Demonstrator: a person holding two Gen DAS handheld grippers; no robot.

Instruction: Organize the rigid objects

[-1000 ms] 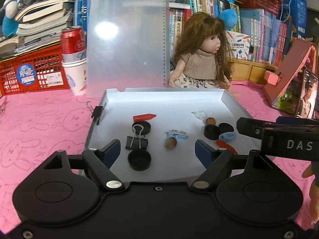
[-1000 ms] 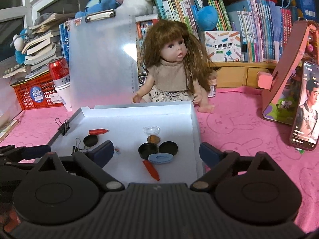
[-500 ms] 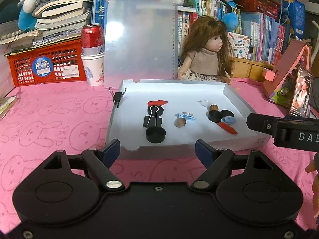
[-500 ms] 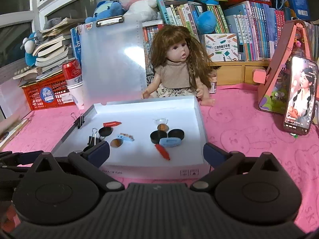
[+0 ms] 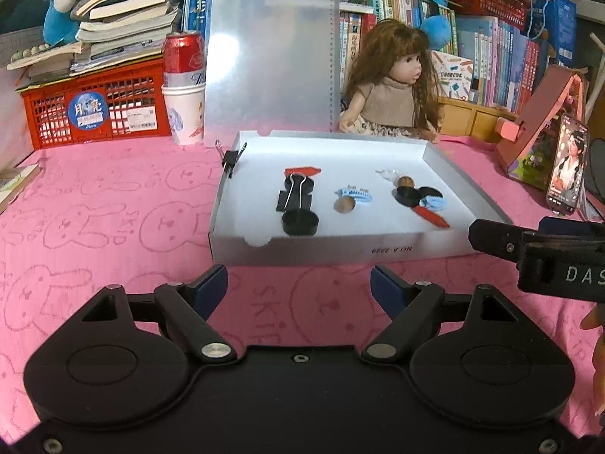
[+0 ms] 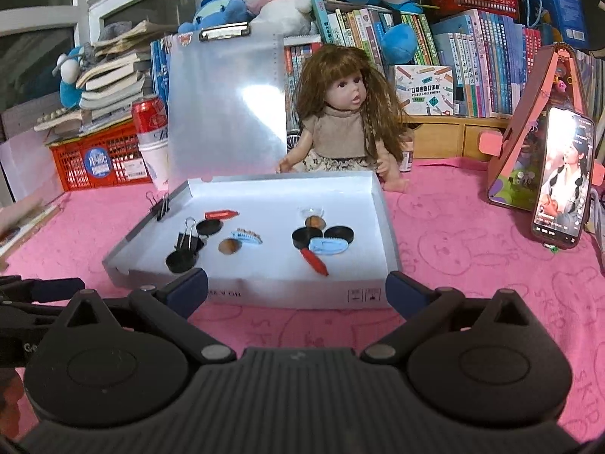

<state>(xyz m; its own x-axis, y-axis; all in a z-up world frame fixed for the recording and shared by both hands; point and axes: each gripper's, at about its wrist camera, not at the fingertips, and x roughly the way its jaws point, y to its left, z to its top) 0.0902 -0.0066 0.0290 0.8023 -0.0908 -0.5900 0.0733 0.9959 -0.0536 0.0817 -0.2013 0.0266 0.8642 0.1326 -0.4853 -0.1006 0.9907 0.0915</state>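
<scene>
A shallow white tray lies on the pink cloth-covered table, and the small things to be sorted lie inside it in two loose groups. Toward its left side, a red marker cap lies at the back, a black binder clip lies in front of it, and a black round lid sits nearest the front wall, touching the clip. Near the middle, a brown nut rests just beside a pale blue hair clip. Toward the right side, two black round lids sit side by side, a second blue clip overlaps them, a red crayon lies slanted in front, and a small clear piece with another brown nut lies behind. A further binder clip is clamped on the tray's left wall. The left gripper hangs over the cloth just in front of the tray, its jaws released and wide apart with nothing between them. The right gripper is also just in front of the tray's front wall, its jaws spread wide and empty; in the left wrist view its black body shows at the right edge. Behind the tray a frosted clipboard stands upright, a doll sits beside it, and a red can stands in a paper cup next to a red basket. A phone leans against a pink stand on the right.
</scene>
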